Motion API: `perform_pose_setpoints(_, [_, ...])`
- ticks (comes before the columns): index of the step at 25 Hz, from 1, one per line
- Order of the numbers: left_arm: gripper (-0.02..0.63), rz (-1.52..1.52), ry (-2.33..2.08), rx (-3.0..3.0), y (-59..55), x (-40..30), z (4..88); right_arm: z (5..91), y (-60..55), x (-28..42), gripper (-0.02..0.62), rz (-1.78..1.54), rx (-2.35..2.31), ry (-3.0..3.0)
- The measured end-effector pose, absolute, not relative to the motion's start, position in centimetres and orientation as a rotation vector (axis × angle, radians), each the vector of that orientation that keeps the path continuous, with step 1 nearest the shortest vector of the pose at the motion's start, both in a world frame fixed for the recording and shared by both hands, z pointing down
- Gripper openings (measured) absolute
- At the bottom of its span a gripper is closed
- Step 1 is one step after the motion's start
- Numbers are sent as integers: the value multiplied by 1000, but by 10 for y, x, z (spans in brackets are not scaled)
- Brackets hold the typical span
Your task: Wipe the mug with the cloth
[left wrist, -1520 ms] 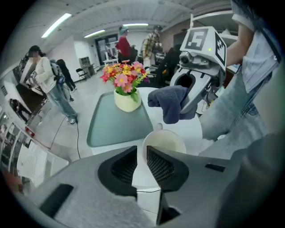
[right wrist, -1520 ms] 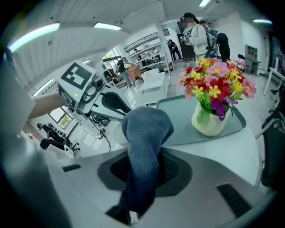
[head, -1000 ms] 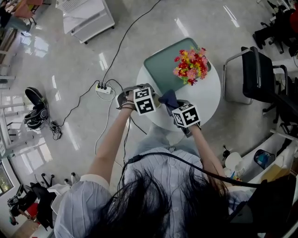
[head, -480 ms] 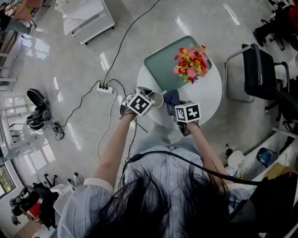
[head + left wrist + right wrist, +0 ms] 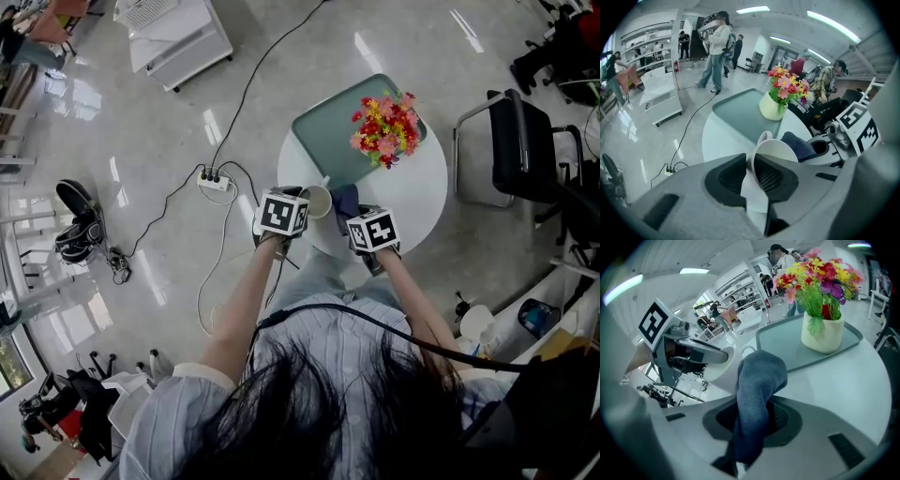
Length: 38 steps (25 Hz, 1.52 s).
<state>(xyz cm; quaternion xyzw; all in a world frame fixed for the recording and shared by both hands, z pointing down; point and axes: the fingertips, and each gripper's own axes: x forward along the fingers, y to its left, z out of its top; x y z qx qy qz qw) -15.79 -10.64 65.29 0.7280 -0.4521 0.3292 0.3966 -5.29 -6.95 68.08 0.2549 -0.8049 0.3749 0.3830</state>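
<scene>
Floor, far left: a power strip [image 5: 213, 180] lies with its cables on the glossy floor, well apart from the work.

Left gripper: the left gripper [image 5: 302, 204] is clenched on the wall of the white mug [image 5: 319, 201]. In its own view the jaws pinch the rim, one pad inside the mouth and one outside.

Mug: the mug is held tilted at the near left edge of the round table [image 5: 427, 192], with its handle on the far side. Whether its base is clear of the tabletop cannot be told.

Cloth: the dark blue cloth [image 5: 344, 199] sits just right of the mug. Its free fold stands up beyond the jaws and is against the mug's outer side or just beside it.

Right gripper: the right gripper [image 5: 361, 214] is clamped on the cloth's lower part.

Table, right: a green tray [image 5: 328, 136] carries a vase of flowers [image 5: 386, 131] beyond both tools.

Step in hand: by the look of it, the cloth is being brought to the mug and wiping is starting or just under way.

Next move: it likely calls for pressing the fold firmly onto the mug's wall and rubbing it around. The rim grip has to hold steady, since a thin pinch could let the mug swing or slip.
</scene>
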Motion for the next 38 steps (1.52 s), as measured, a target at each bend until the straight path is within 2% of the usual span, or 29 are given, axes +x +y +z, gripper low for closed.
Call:
perform_pose_setpoints(15, [52, 306, -1427, 1304, -94, -171, 658, 671, -63, -63, 101, 837, 584, -2081])
perform_pose_setpoints(19, [52, 284, -1450, 1254, -91, -169, 659, 672, -59, -63, 101, 823, 568, -2076])
perform_pose_setpoints(25, [74, 413, -1436, 1363, -95, -163, 655, 675, -60, -58, 101, 837, 581, -2062])
perform_pose_setpoints(27, [180, 478, -1418, 1439, -94, -162, 648, 674, -60, -56, 101, 843, 589, -2061])
perform_pose_setpoints(32, [180, 714, -1335, 1847, -109, -161, 619, 674, -61, -58, 101, 848, 593, -2068])
perform_pose_setpoints(38, [179, 1256, -866, 2453, -130, -135, 611, 675, -60, -58, 101, 855, 595, -2064])
